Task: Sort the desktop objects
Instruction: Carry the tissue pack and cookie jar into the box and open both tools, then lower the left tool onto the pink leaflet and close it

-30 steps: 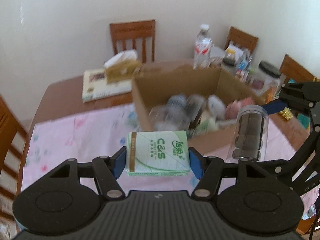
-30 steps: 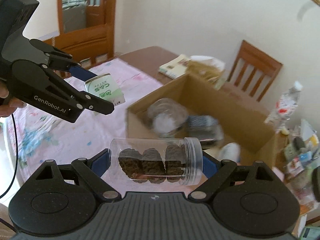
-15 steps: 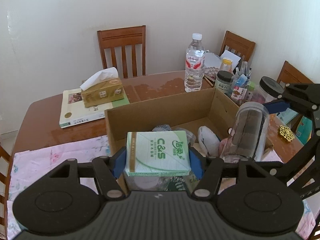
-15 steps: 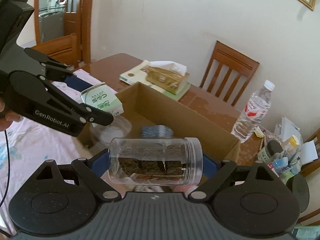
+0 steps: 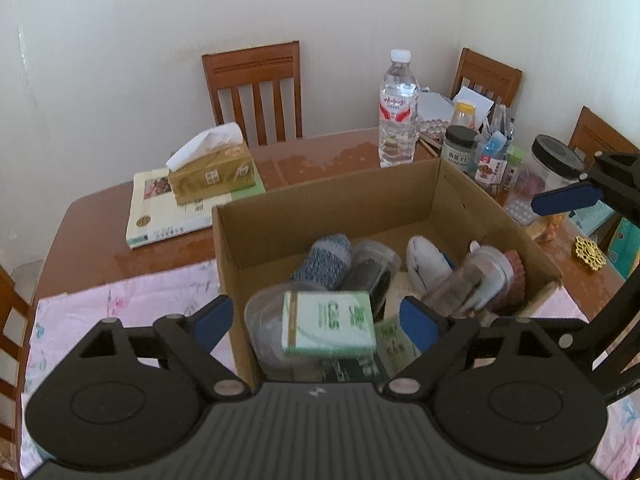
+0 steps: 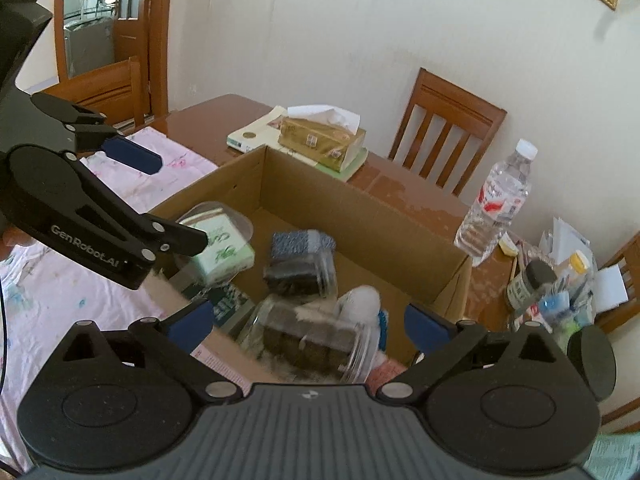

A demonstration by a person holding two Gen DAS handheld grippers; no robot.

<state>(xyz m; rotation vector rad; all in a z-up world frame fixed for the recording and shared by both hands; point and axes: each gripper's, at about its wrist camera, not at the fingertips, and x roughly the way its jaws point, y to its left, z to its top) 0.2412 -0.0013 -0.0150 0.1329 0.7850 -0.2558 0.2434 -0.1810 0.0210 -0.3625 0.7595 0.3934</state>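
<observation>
1. Two grippers hang over the box [image 5: 496,216], each with fingers spread wide and gripping nothing.
2. Left gripper [image 5: 316,320]: the tissue pack [image 5: 328,328] sits below it in the box's near left corner, blurred, so possibly not yet at rest.
3. Right gripper [image 6: 308,322]: the jar [image 6: 316,338] lies on its side among the box's contents, likewise blurred.
4. Step in hand: release into the box, apparently complete.
5. Next move, as judged: lift both grippers clear of the box walls, then seek remaining items on the table [image 5: 320,156].
</observation>
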